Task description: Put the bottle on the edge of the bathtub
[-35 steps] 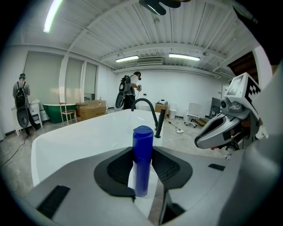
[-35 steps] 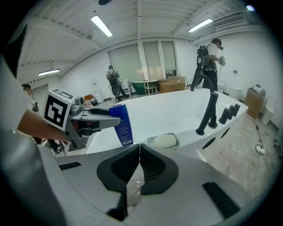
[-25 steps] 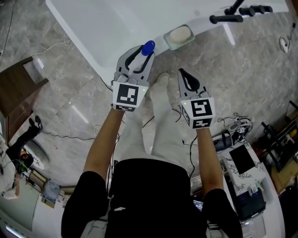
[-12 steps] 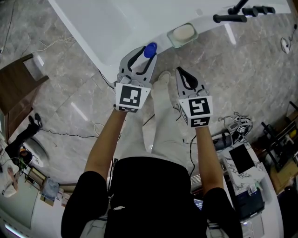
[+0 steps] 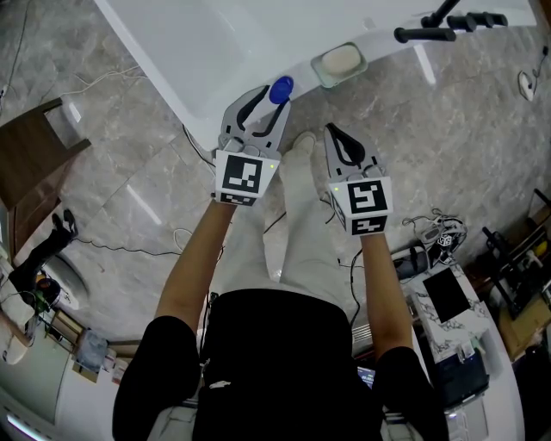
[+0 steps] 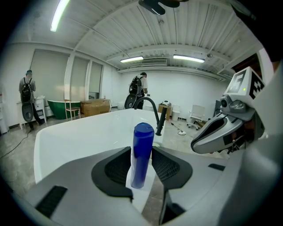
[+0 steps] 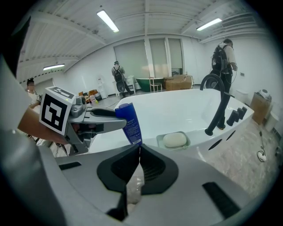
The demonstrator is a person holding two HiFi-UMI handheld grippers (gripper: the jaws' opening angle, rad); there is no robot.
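Note:
A blue bottle (image 5: 280,89) stands upright between the jaws of my left gripper (image 5: 263,102), which is shut on it. The bottle hangs over the near rim of the white bathtub (image 5: 215,52). In the left gripper view the bottle (image 6: 141,154) rises from the left gripper (image 6: 142,167) with the tub (image 6: 79,137) behind it. My right gripper (image 5: 337,138) is beside it on the right, over the floor, shut with nothing in it. The right gripper view shows the right gripper's (image 7: 139,152) tips touching, and the bottle (image 7: 131,124) held at the left.
A soap dish with a white bar (image 5: 337,63) sits on the tub rim to the right of the bottle. A black faucet (image 5: 439,26) stands further right. A brown wooden stool (image 5: 34,155) is at the left. Cables and equipment (image 5: 448,293) lie at the right.
The left gripper with the bottle has shifted slightly forward and right, toward the tub rim. The right gripper has hardly moved.

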